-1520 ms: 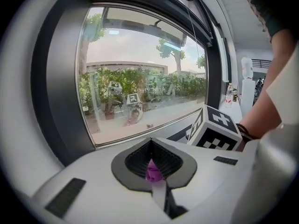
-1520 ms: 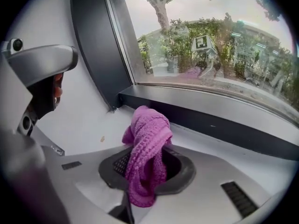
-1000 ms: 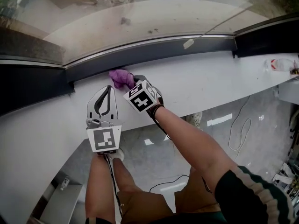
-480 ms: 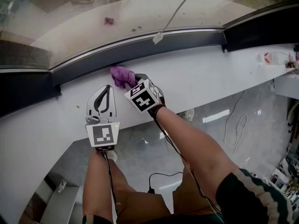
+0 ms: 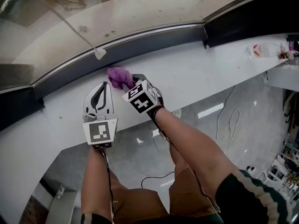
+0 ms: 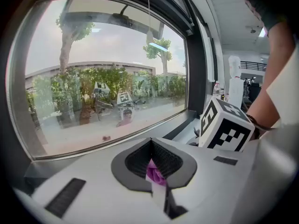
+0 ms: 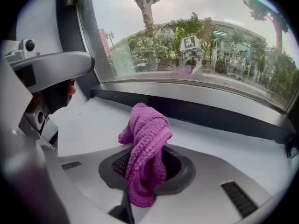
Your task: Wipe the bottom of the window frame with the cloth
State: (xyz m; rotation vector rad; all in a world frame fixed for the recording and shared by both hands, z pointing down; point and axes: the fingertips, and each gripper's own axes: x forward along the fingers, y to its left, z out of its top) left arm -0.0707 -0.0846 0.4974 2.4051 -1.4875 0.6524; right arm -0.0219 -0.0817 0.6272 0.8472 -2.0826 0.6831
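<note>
A purple cloth (image 5: 119, 77) (image 7: 145, 143) hangs bunched from my right gripper (image 5: 131, 81) (image 7: 142, 171), which is shut on it. The cloth's far end lies on the white sill (image 5: 201, 73), right against the dark bottom rail of the window frame (image 5: 154, 41) (image 7: 210, 113). My left gripper (image 5: 105, 85) (image 6: 154, 164) rests on the sill just left of the cloth. Its jaws are together, and a bit of purple shows through the slit between them. The right gripper's marker cube (image 6: 226, 127) sits close beside it.
A cord's white pull tag (image 5: 99, 53) hangs in front of the glass above the left gripper. A plastic bottle (image 5: 264, 49) lies at the sill's far right. The frame turns into a dark upright (image 5: 247, 17) at the right. Cables (image 5: 229, 120) lie on the floor below.
Both grippers and the cloth have shifted rightwards along the bottom rail, closer to the dark upright. The cloth stays held and both jaws keep their state.
</note>
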